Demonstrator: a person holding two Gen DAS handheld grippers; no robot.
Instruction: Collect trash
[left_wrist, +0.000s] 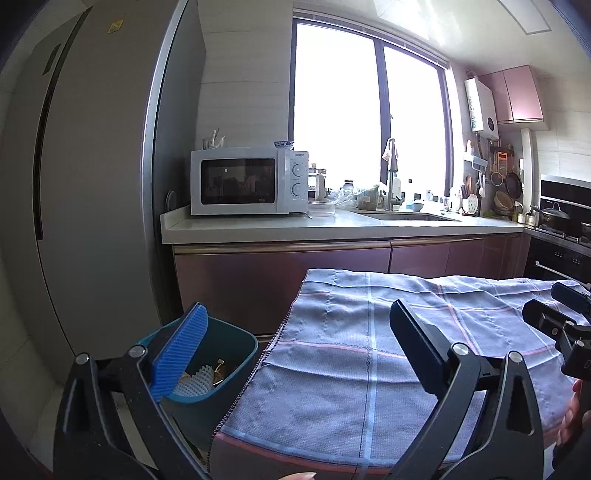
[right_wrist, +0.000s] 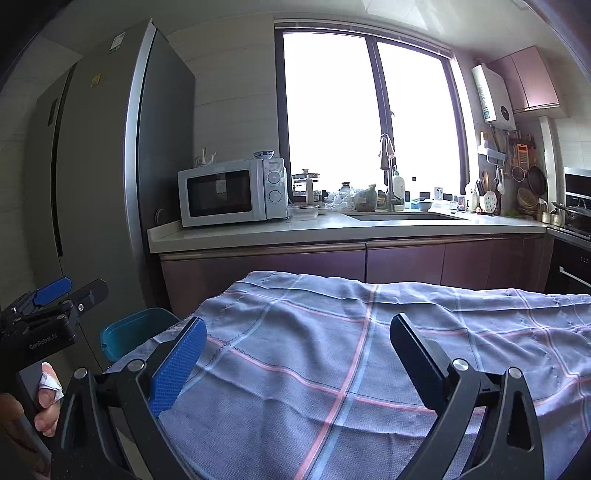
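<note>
Both hand-held grippers (left_wrist: 295, 347) (right_wrist: 295, 354) gape wide, empty.

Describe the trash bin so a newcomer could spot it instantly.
Start at the tall grey refrigerator on the left, then drop to the floor between it and the cloth-covered table. There sits the trash bin, a small teal plastic tub with an open top. White foam netting lies inside, and it is the only teal container nearby.

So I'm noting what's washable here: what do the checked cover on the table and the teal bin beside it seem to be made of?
The blue-grey checked cloth looks like woven cotton-type fabric, matte: visible weave, creases, a draped stitched edge. The teal rectangular bin looks like moulded plastic, smooth with a slight sheen and a rounded rim; likely, not certain.
</note>
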